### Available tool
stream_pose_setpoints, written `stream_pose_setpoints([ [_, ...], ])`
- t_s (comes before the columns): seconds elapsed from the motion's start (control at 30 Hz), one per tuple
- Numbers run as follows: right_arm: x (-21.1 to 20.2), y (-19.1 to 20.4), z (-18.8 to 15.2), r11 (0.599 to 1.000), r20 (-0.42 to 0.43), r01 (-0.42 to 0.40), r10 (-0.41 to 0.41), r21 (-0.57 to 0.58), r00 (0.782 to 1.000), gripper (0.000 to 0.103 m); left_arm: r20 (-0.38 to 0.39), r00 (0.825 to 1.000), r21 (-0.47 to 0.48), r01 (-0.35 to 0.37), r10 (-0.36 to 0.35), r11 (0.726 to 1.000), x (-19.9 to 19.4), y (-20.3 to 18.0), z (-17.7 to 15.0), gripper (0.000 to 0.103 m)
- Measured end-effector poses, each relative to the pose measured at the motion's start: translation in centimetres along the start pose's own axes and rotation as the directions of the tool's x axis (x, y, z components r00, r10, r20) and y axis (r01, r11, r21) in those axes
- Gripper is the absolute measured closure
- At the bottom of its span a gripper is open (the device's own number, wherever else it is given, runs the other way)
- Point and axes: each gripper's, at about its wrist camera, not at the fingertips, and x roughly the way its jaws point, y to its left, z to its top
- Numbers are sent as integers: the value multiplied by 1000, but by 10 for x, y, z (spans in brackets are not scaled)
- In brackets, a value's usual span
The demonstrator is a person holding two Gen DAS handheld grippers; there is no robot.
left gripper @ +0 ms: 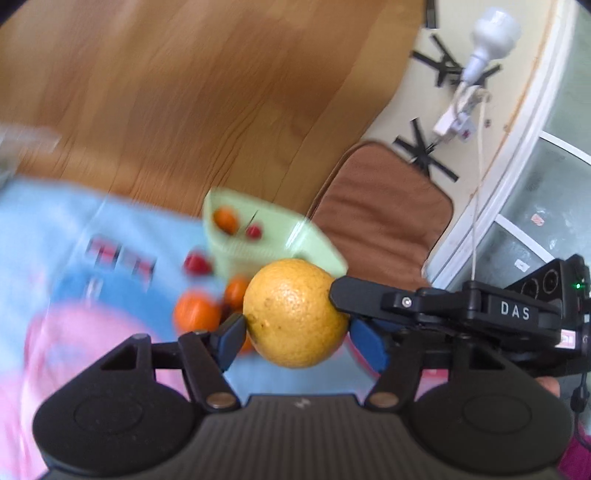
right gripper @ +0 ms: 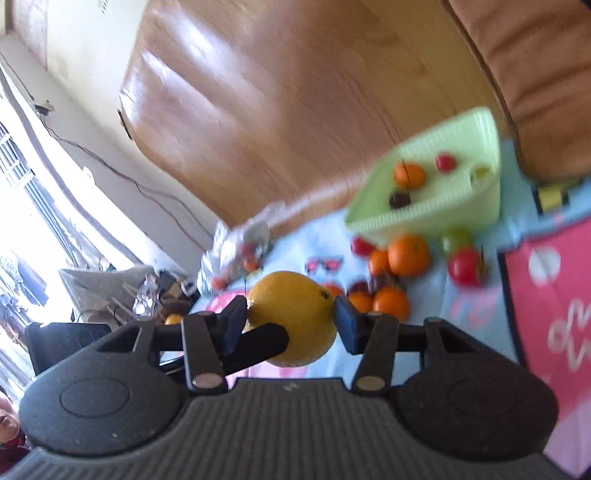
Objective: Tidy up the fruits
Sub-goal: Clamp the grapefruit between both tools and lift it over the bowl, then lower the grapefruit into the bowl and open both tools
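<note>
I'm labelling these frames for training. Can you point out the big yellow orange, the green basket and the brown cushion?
big yellow orange [left gripper: 293, 314]: left wrist view, middle of its peel.
green basket [right gripper: 476, 206]: right wrist view, near side wall.
brown cushion [left gripper: 384, 210]: left wrist view, middle of its top.

A brown cushion [left gripper: 380, 206] lies on the wooden floor [left gripper: 184, 92] near a white lamp [left gripper: 491, 33].

- Bright daylight floods in from the window [right gripper: 22, 206], which is blown out white.
- Glare streaks the wooden floor [right gripper: 258, 92].
- Motion blur smears the background; fisheye edges curve and darken.
</note>
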Motion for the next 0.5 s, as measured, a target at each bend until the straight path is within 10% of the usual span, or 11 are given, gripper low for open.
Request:
stream_pose_setpoints([
  [0.2,11,-18,65,990,126,117,-106,-83,986,50,-53,999,121,11,-4,993,84,-15,66,40],
  [0.5,51,-98,87,977,112,210,-205,-31,972,59,-164,986,129,-14,35,991,165,-5,69,44],
])
